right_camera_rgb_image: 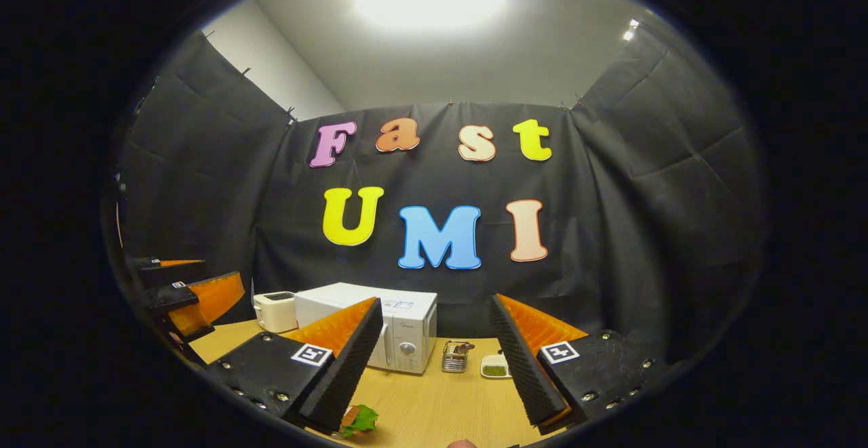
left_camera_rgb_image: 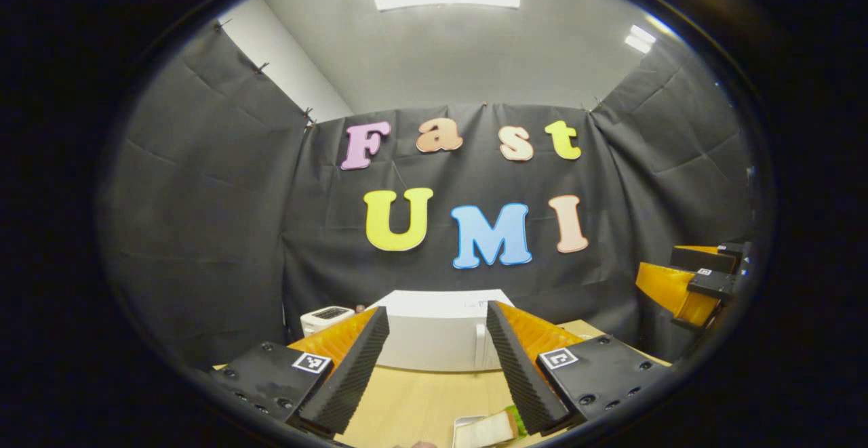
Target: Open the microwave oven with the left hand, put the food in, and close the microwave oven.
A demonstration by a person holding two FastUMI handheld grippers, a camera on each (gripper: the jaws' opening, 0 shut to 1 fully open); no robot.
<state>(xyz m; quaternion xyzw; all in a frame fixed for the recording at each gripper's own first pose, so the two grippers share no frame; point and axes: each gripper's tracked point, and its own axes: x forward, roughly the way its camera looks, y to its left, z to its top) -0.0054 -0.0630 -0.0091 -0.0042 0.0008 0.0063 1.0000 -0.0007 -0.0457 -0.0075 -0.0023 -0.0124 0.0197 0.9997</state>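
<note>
A white microwave oven [left_camera_rgb_image: 437, 333] stands at the back of the wooden table, door closed; in the right gripper view the microwave [right_camera_rgb_image: 380, 329] sits left of centre. My left gripper [left_camera_rgb_image: 434, 373] hangs open in front of it, nothing between its fingers. A sandwich with green lettuce on a white plate [left_camera_rgb_image: 485, 429] lies on the table near the bottom edge, below the left gripper. My right gripper [right_camera_rgb_image: 434, 367] is open and holds nothing; the lettuce of the food [right_camera_rgb_image: 359, 419] peeks out by its left finger. The left gripper [right_camera_rgb_image: 193, 299] also appears at far left, and the right gripper [left_camera_rgb_image: 698, 282] at far right.
A white toaster [right_camera_rgb_image: 276, 310] stands left of the microwave. A small metal holder [right_camera_rgb_image: 456, 356] and a white dish with green contents [right_camera_rgb_image: 495, 367] sit to the microwave's right. The wooden table [right_camera_rgb_image: 441, 407] stretches in front of them.
</note>
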